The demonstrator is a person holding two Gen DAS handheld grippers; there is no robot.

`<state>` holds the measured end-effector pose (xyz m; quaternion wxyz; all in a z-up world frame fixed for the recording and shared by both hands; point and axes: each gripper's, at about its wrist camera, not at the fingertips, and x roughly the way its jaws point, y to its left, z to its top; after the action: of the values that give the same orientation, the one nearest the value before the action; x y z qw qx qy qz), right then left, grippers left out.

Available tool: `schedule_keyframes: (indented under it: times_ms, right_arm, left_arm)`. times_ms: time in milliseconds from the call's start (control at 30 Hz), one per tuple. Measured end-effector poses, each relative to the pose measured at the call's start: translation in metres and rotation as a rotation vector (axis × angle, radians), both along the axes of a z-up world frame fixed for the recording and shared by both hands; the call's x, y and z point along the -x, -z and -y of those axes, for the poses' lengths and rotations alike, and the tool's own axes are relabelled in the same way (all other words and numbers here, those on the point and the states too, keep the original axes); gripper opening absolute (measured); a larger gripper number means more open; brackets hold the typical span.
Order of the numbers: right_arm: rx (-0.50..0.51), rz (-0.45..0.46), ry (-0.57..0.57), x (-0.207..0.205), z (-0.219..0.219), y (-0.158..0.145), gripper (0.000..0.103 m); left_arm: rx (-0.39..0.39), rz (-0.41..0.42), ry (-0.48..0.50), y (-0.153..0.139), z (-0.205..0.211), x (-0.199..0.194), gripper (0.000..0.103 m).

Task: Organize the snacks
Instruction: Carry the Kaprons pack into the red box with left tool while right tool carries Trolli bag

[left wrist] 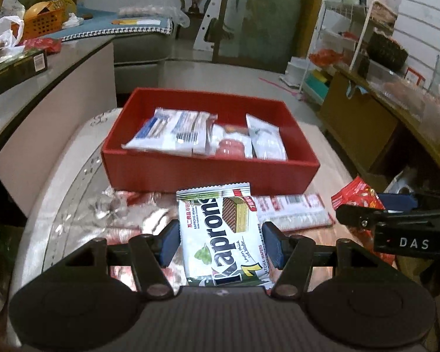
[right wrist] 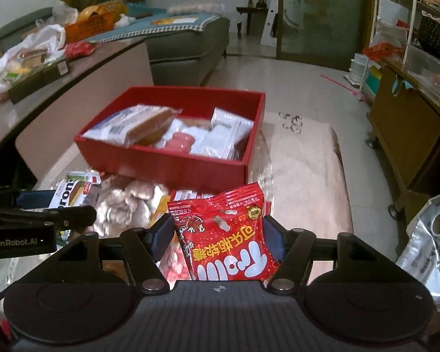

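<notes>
My left gripper is shut on a white Kaprons wafer pack, held just in front of the red box. My right gripper is shut on a red gummy candy bag, held near the box's front right corner. The box holds several white and pink snack packs. More packs lie on the table in front of the box: a silver wrapped one and a red and white one. Each gripper shows at the edge of the other's view.
The box stands on a low table. A long counter with bags and an orange basket runs along the left. A wooden cabinet and wire rack stand at the right. A silver pouch lies at the right.
</notes>
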<state>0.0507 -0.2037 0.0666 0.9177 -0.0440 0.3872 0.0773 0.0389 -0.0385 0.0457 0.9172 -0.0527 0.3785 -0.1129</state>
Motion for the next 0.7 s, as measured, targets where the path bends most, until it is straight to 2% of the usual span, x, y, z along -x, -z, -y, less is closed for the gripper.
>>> schedule_keyframes:
  times_ms: [333,700]
  right_arm:
    - [-0.011,0.049,0.016,-0.034,-0.006,-0.009,0.071]
    - [-0.020,0.092,0.025,-0.106,-0.017,-0.009,0.072]
  left_arm:
    - [0.001,0.074,-0.031,-0.016,-0.001,-0.033,0.054]
    - [-0.052,0.136,-0.065,-0.017,0.007,-0.107,0.054]
